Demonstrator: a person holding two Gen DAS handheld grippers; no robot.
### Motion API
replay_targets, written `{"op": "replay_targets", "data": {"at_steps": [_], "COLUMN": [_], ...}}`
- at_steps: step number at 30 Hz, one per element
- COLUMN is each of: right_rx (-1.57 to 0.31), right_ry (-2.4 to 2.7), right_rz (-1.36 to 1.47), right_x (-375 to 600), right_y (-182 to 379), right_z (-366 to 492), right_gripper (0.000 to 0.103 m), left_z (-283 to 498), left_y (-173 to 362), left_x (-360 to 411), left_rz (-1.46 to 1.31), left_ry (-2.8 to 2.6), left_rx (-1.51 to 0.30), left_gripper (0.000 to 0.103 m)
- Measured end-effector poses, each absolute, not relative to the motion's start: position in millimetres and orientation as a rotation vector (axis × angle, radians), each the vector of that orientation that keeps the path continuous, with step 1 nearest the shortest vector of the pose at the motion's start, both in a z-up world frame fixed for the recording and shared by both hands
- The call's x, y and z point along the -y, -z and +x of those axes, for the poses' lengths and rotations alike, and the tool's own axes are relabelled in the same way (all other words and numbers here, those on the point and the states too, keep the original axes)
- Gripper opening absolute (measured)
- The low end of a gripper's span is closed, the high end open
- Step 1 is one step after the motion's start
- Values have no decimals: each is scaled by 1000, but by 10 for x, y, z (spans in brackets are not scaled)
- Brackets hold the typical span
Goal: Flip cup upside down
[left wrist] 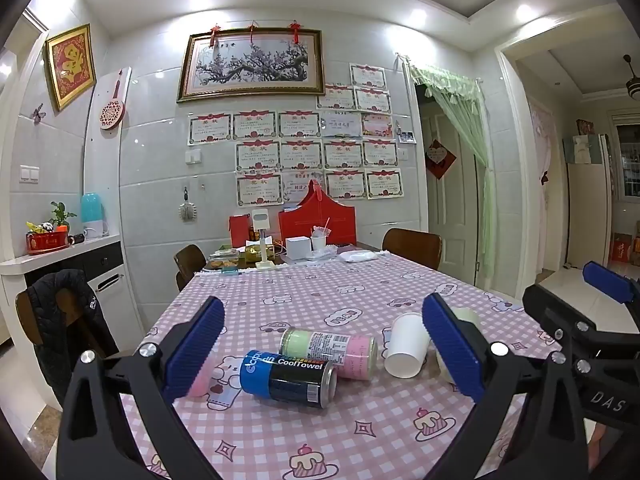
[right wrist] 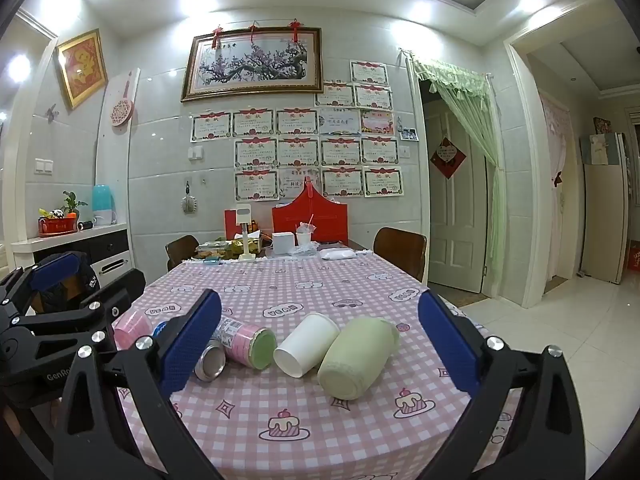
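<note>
We're at the approach step, nothing grasped yet. The white paper cup (right wrist: 307,343) lies on its side on the counter (right wrist: 360,432), w/ its mouth toward us in the right wrist view, wedged btwn the pink-green can (right wrist: 248,340) and the pale green jar (right wrist: 360,360); it looks to touch the jar, tho we can't be sure.

Left hand-held gripper (left wrist: 320,356) is spread wide, holding nothing; it hovers over the blue CoolTowel can (left wrist: 288,378). Right hand-held gripper (right wrist: 320,350) is also wide apart and empty, and the cup sits roughly btwn its fingers' line of sight, so we judge the right one is better placed to take it.

Next move, as we see it: bring the right one fwd and down, close on the cup wall near the middle w/out crushing the thin paper, lift clear of the jar, rotate so the mouth faces down, set it on a bare patch of the checked cloth. Risk: nudging the jar or can, both can roll.

View diffs: the left wrist cam shows the blue can's full label and the cup's closed base; the jar there is mostly hidden behind a blue pad. The right wrist cam shows the cup's open rim, the whole jar, and a pink cup (right wrist: 132,328) by the left tool.
</note>
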State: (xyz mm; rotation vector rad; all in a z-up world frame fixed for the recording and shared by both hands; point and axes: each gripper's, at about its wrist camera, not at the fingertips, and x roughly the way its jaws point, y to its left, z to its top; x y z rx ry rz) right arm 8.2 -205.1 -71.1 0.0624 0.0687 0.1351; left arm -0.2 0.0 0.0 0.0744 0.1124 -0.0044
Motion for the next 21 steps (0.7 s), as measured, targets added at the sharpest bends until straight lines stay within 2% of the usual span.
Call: {"op": "replay_targets", "data": {"at_steps": [21], "right_rx": [-65], "right_ry": [-133], "right_rz": [58], "right_x": [2050], "right_y": [692], "right_z": [68], "right_gripper": [95], "left_z": [-3], "left_y": [1], "left_x": [2], "left_rz": [73], "left_ry": [4], "left_rx": [-116], "left_gripper": [98]}}
